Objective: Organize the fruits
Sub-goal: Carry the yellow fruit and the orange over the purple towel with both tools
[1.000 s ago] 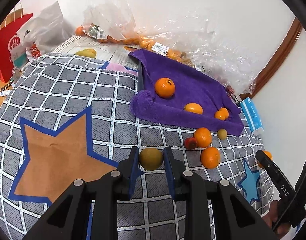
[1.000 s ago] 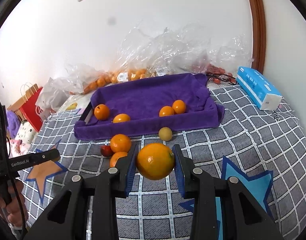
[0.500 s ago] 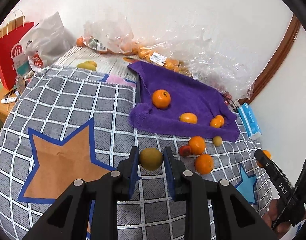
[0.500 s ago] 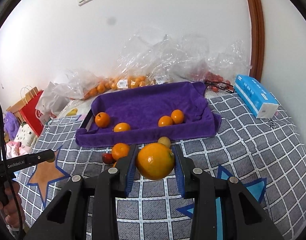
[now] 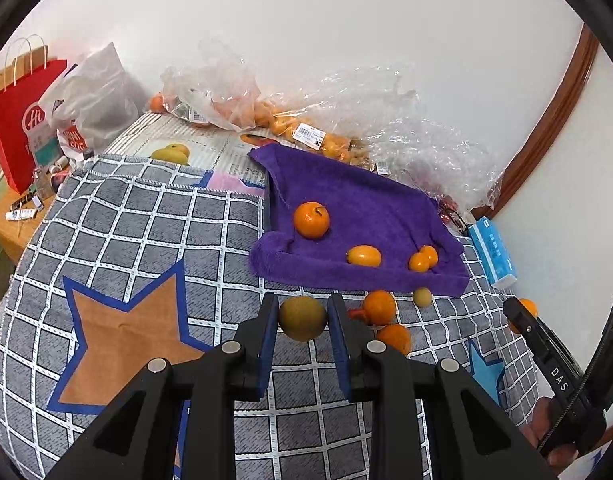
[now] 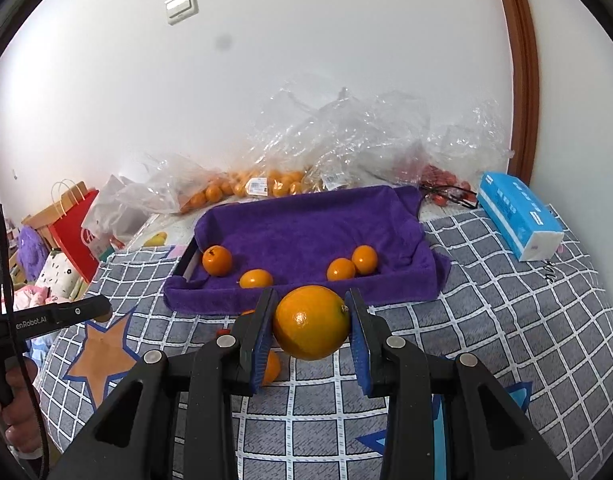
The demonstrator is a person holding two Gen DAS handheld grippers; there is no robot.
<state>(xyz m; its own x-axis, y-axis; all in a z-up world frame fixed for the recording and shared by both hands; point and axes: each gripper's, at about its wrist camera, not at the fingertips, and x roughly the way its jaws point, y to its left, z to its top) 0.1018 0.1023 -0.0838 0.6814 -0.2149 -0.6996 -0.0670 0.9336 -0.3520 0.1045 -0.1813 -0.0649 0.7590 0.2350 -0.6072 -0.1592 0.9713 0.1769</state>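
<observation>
My left gripper (image 5: 302, 318) is shut on a brown-green round fruit (image 5: 302, 319) and holds it above the checked blanket (image 5: 146, 236). My right gripper (image 6: 311, 322) is shut on a large orange (image 6: 311, 323), raised in front of the purple towel-lined tray (image 6: 306, 220). The tray also shows in the left wrist view (image 5: 366, 204); it holds several oranges, such as one at its left (image 6: 217, 261). Loose on the blanket near the tray's front edge lie two oranges (image 5: 379, 307), a small red fruit and a small green fruit (image 5: 422, 297).
Clear plastic bags of oranges (image 6: 266, 184) lie against the wall behind the tray. A blue tissue pack (image 6: 518, 216) lies right of the tray. A red paper bag (image 5: 22, 120) and a white bag stand at the far left. A yellow fruit (image 5: 170, 154) lies on newspaper.
Both grippers have risen and drawn back with their fruits still held; the tray and loose fruits look smaller and farther. Nothing was let go.
</observation>
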